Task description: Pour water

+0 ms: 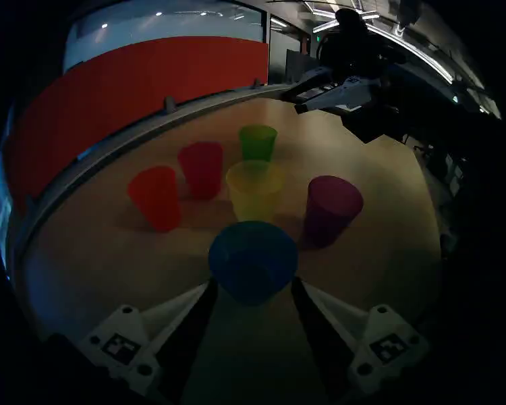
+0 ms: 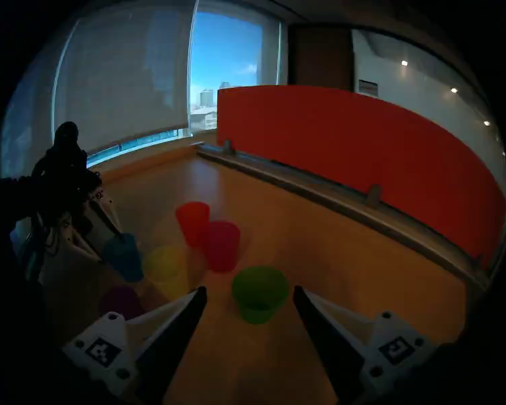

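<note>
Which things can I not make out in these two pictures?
- Left gripper view: water in the blue cup; too dim.
- Left gripper view: whether the left gripper presses it; the cup hides contact.
- Right gripper view: purple cup, half behind the right gripper.

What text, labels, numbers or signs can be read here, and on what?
No readable words or numbers anywhere.
left gripper: square black-and-white markers on its fingers, pattern only, no letters.
right gripper: the same markers.
blue cup, green cup: no print visible.
</note>
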A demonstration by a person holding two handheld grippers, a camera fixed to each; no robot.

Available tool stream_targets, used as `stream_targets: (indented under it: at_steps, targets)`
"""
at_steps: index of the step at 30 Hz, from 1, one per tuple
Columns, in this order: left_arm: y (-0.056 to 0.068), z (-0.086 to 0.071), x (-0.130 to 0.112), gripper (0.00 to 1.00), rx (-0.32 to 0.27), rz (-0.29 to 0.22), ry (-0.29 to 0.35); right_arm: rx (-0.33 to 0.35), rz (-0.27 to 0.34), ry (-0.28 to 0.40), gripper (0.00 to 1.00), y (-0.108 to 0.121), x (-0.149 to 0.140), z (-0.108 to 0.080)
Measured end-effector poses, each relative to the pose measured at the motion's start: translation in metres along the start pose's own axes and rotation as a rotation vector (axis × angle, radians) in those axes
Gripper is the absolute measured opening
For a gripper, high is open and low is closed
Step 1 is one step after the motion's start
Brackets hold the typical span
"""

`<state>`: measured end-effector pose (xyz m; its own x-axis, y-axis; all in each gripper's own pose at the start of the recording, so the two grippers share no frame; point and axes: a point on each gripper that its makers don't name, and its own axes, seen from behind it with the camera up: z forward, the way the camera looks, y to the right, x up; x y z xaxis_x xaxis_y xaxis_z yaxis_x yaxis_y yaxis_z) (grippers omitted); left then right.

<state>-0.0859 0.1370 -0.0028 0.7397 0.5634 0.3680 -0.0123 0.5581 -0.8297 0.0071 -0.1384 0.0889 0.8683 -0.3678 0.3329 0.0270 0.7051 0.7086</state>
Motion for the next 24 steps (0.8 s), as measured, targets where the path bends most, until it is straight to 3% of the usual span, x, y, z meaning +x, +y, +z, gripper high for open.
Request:
stream_targets:
  at_steps: [24]
  targets:
    - [-0.002,0.019,-0.001,0.80,-0.012,-0.018,0.009,-0.001,0.019,-0.077,1.00,0.008,-0.034,0.033]
